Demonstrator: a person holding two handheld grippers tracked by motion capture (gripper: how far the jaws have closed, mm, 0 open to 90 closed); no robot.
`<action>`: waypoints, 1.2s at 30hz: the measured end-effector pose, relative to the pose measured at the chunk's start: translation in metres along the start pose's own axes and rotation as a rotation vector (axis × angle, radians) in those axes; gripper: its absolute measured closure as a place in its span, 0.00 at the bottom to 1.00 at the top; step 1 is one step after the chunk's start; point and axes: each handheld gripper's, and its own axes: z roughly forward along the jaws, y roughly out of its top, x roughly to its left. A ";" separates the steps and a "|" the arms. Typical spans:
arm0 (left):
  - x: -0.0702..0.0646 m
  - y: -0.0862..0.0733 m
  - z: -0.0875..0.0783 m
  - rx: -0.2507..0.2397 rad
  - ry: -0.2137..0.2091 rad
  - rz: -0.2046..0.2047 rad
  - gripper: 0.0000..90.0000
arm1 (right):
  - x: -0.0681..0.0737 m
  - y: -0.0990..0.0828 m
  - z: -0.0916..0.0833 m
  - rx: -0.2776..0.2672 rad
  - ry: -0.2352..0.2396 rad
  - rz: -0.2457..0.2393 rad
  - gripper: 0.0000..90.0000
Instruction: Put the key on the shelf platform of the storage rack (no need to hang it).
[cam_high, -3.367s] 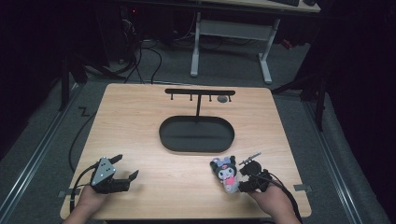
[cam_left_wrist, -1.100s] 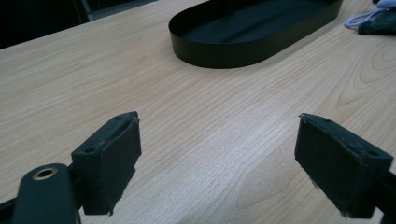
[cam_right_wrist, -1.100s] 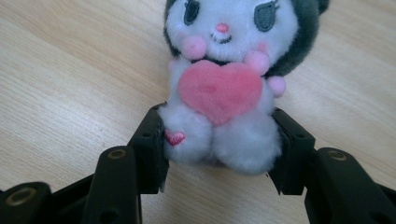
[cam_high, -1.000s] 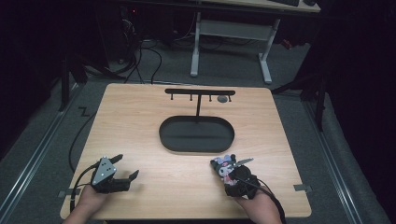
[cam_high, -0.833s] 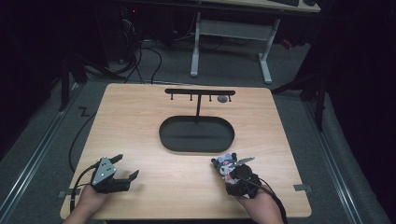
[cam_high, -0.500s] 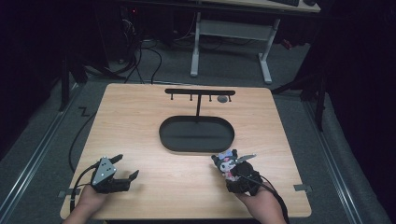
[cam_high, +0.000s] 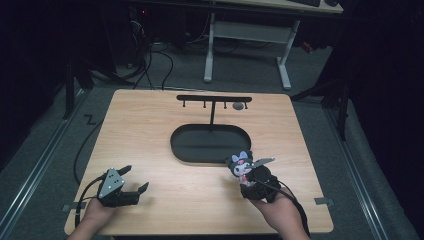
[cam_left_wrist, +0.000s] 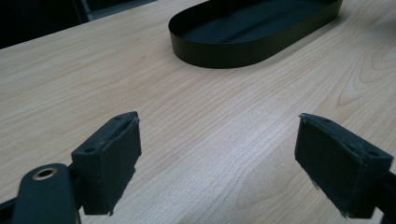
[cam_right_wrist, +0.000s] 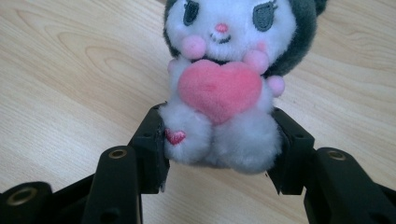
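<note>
The right gripper (cam_right_wrist: 219, 149) pinches a plush toy (cam_right_wrist: 229, 70) by its lower body: the two black pads press into the white fur on either side, just below the pink heart it hugs. In the right gripper view the toy faces the camera, upright, its underside clear of the wood beneath. From above, the right gripper (cam_high: 252, 181) sits in the right half of the tabletop (cam_high: 150, 130), nearer the near edge than the far one, with the plush toy (cam_high: 240, 164) at its far end, just off the near right curve of the oval black tray (cam_high: 177, 145) and not touching it. The right hand (cam_high: 277, 212) comes in over the near edge, angled toward the tray, a cable trailing along the wrist.

The left gripper (cam_left_wrist: 219, 163) has its jaws spread wide with bare wood between the pads. In the high view the left gripper (cam_high: 129, 186) lies near the near left corner, held by the left hand (cam_high: 92, 217), jaws aimed toward the tray and well apart from it.

Between the two grippers the wood is bare. The tray (cam_left_wrist: 224, 51) lies around the tabletop's middle, and behind it a black rack (cam_high: 214, 100) stands toward the far edge, a small grey thing (cam_high: 238, 106) hanging under the right part of its bar. Open wood runs along the left and right edges.
</note>
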 end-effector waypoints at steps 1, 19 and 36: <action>0.000 0.000 0.000 0.000 0.000 0.000 0.17 | 0.000 0.001 0.000 -0.003 -0.001 0.002 0.53; 0.000 0.000 0.000 -0.002 -0.001 -0.001 0.17 | -0.001 0.026 0.011 -0.019 -0.007 0.000 0.53; 0.000 0.000 0.000 -0.002 -0.002 0.001 0.17 | -0.008 0.047 0.027 -0.025 0.001 0.019 0.53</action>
